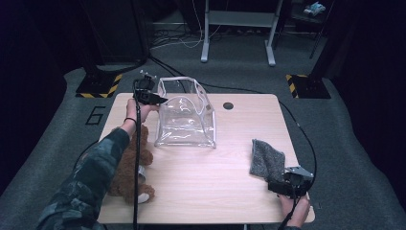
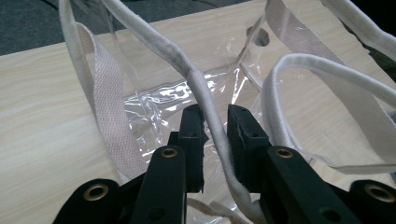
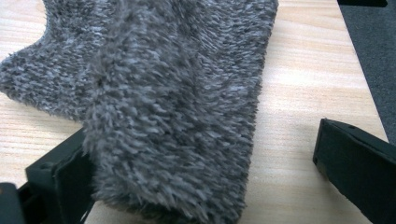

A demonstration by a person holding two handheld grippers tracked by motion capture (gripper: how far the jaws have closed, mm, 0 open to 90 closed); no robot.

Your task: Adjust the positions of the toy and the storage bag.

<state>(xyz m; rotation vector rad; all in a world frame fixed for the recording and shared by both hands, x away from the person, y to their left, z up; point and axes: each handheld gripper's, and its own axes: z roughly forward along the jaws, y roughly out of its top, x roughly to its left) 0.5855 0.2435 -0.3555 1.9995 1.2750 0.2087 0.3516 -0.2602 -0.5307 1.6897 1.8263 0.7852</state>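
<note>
On the wooden tabletop (image 1: 201, 167) the clear bag (image 1: 186, 120) stands at the far left, its white rim cord (image 2: 205, 93) running between the nearly closed jaws of the left tool (image 2: 215, 122), seemingly pinched, while the right tool (image 1: 287, 188) gapes released around the grey fuzzy cloth (image 3: 163, 93).
</note>
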